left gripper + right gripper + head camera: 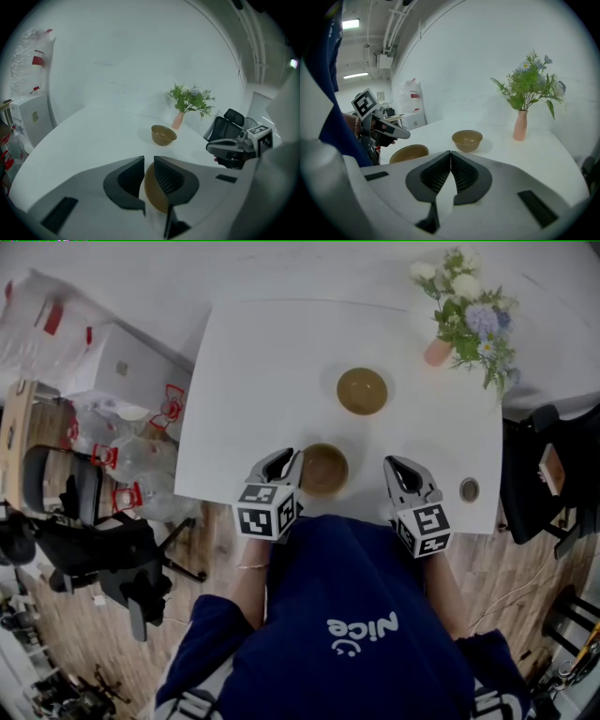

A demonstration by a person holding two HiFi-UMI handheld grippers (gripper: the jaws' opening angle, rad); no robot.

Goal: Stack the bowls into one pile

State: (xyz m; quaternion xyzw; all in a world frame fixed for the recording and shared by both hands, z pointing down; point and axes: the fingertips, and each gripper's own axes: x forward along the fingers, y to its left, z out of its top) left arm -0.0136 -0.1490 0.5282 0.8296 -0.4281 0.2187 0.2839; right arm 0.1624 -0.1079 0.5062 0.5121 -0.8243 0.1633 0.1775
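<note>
Two brown bowls stand on the white table (253, 381). The near bowl (324, 469) sits at the front edge, and the far bowl (362, 391) stands apart behind it, toward the middle. My left gripper (292, 457) is at the near bowl's left rim. In the left gripper view that rim (152, 190) lies between the jaws against the right pad, with a white gap on the left side, so the left gripper (148, 159) is open. My right gripper (394, 463) hovers to the right of the near bowl. It (450, 153) is shut on nothing, tips touching.
A pink vase of flowers (437, 351) stands at the table's far right corner. A small round object (470, 489) lies near the front right edge. A black office chair (94, 540), bags and boxes crowd the floor on the left, and another chair (539, 474) stands to the right.
</note>
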